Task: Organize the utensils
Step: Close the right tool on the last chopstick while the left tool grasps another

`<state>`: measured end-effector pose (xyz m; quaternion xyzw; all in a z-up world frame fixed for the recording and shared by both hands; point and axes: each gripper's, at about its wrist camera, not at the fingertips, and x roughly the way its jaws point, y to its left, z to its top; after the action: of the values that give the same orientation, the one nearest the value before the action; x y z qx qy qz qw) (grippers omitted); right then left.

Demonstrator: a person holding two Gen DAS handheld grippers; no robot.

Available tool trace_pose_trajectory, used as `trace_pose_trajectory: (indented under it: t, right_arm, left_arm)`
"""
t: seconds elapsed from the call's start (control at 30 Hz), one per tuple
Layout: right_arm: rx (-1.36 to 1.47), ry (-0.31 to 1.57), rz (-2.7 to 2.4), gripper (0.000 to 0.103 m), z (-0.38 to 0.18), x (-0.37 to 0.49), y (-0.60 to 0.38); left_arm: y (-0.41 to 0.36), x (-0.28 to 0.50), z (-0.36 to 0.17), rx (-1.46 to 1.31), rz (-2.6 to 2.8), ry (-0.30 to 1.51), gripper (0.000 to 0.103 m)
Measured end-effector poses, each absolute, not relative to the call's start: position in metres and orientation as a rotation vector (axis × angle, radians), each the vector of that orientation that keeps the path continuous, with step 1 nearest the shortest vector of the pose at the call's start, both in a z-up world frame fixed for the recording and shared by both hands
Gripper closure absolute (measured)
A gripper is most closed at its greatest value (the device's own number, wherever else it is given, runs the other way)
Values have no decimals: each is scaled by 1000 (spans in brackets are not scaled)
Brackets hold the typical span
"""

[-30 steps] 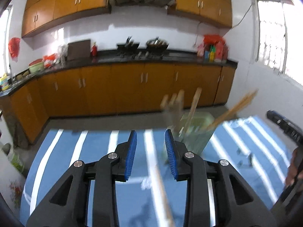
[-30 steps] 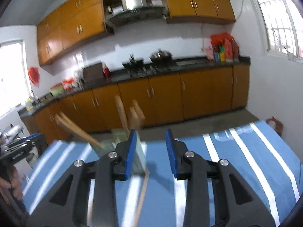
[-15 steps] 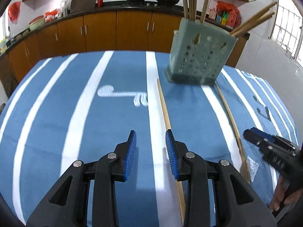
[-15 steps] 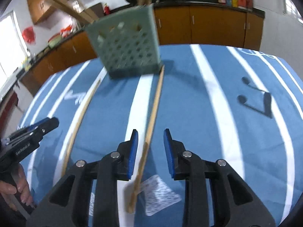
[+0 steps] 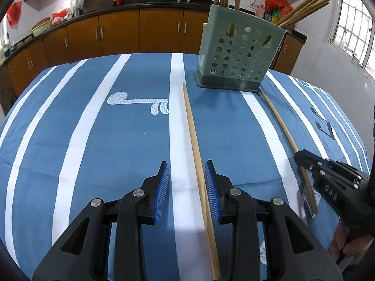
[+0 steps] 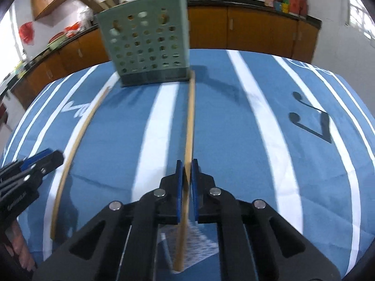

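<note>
Jaws apart on my left gripper (image 5: pixel 186 192), straddling one chopstick (image 5: pixel 195 154) flat on the tablecloth (image 5: pixel 117 145), unpinched | right view: right gripper (image 6: pixel 185 182) clamped on other chopstick (image 6: pixel 189 121), tip at the holder (image 6: pixel 145 44) | step: pickup | next, I judge: pinch left, lift both, stand them in holder.

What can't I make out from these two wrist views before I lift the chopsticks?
- Right wrist view: the right gripper is shut on the right chopstick; its near end is motion-blurred, and the pads hide the contact.
- Left wrist view: the tops of the utensils in the green holder are cut off by the upper edge.
- Left wrist view: the left chopstick lies between the left gripper pads; whether either pad touches it is unclear.
</note>
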<state>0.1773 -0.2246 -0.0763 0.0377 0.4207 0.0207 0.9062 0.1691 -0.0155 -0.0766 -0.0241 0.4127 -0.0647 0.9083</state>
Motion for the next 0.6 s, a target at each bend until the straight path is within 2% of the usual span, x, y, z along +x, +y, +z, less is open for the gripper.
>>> trace_pose_trajectory:
  t: [0.43, 0.5, 0.57, 0.6]
  right_arm:
    - [239, 884, -148, 95, -76, 188, -294]
    - [234, 884, -141, 95, -76, 189, -293]
    - [224, 884, -128, 95, -76, 190, -290]
    - [218, 884, -120, 95, -76, 189, -288]
  left_arm:
    - [-29, 171, -84, -9, -144, 888, 70]
    - [-34, 170, -85, 26, -131, 886, 77]
    - [-37, 171, -86, 60, -119, 885, 90]
    - [-37, 174, -85, 63, -118, 889, 94]
